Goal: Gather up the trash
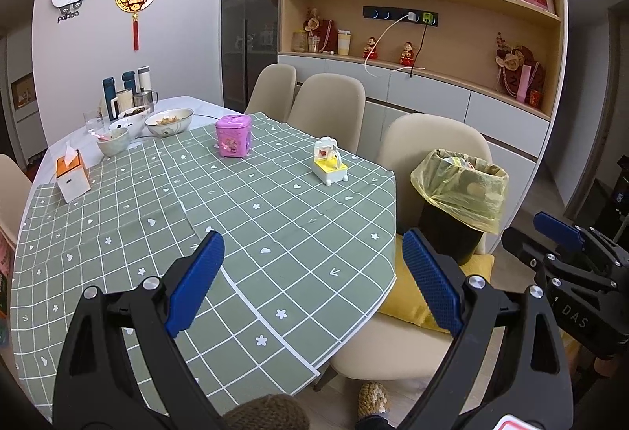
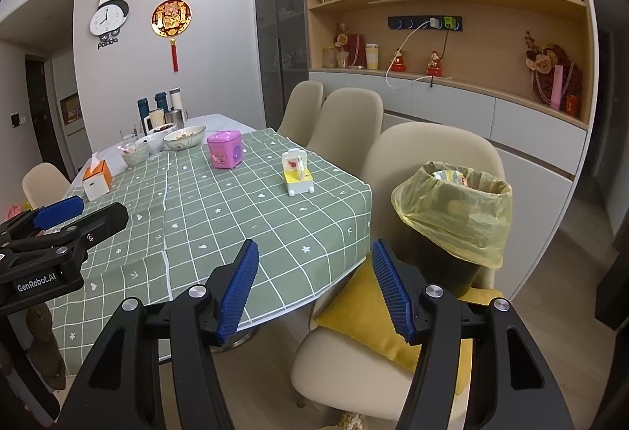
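Note:
A black trash bin (image 1: 452,233) (image 2: 448,269) lined with a yellow bag (image 1: 464,190) (image 2: 456,217) stands on a beige chair, on a yellow cushion (image 2: 365,316). Crumpled trash (image 2: 452,176) shows inside the bag. My left gripper (image 1: 314,280) is open and empty above the near edge of the green checked tablecloth (image 1: 236,210). My right gripper (image 2: 314,284) is open and empty, over the table edge and the chair, left of the bin. The right gripper (image 1: 566,233) shows in the left wrist view, the left gripper (image 2: 59,212) in the right wrist view.
On the table stand a pink toy box (image 1: 232,136), a white and yellow toy (image 1: 330,164), a tissue box (image 1: 72,174), bowls (image 1: 169,122) and flasks (image 1: 127,84). Beige chairs (image 1: 330,103) line the far side. A shelf unit (image 1: 432,17) covers the wall.

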`<state>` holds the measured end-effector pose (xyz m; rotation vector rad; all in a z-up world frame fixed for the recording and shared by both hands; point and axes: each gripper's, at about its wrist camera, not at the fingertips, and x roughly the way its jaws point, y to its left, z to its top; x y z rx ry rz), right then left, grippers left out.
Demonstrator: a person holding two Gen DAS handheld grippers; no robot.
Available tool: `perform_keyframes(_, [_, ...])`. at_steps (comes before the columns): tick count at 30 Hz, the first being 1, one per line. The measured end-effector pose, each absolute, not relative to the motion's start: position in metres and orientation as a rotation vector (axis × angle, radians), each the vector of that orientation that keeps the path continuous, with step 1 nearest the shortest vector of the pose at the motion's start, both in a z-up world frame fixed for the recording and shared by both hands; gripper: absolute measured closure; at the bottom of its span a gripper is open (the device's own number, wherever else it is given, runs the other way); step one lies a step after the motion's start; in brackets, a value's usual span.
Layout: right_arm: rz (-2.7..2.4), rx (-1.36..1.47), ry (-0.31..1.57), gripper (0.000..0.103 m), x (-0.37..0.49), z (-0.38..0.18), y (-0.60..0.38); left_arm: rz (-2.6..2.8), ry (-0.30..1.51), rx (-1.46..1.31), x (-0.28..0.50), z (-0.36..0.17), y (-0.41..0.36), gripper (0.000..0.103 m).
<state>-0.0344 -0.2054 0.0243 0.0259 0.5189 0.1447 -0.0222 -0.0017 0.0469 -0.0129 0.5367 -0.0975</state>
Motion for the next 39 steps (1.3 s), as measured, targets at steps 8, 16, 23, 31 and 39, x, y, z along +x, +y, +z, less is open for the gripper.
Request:
perform_keyframes(8, [0.136, 0.036, 0.523, 0.046, -0.033, 0.024, -0.21, -0.111, 0.542, -0.008, -0.022, 0.046, -0.007, 0.016])
perform_keyframes(16, [0.136, 0.04, 0.524, 0.046, -0.031, 0.024, -0.212, -0.113, 0.543, -0.007, -0.02, 0.046, -0.007, 0.016])
perform_keyframes(23, [0.136, 0.039, 0.524, 0.046, -0.031, 0.024, -0.212, -0.108, 0.548, -0.016, -0.019, 0.044, -0.006, 0.016])
perform_keyframes(31, [0.132, 0.048, 0.527, 0.046, -0.03, 0.023, -0.215, -0.109, 0.544, -0.017, -0.021, 0.045, -0.006, 0.016])
perform_keyframes(39, [0.128, 0.055, 0.529, 0.046, -0.031, 0.021, -0.216, -0.111, 0.545, -0.011, -0.023, 0.044, -0.008, 0.016])
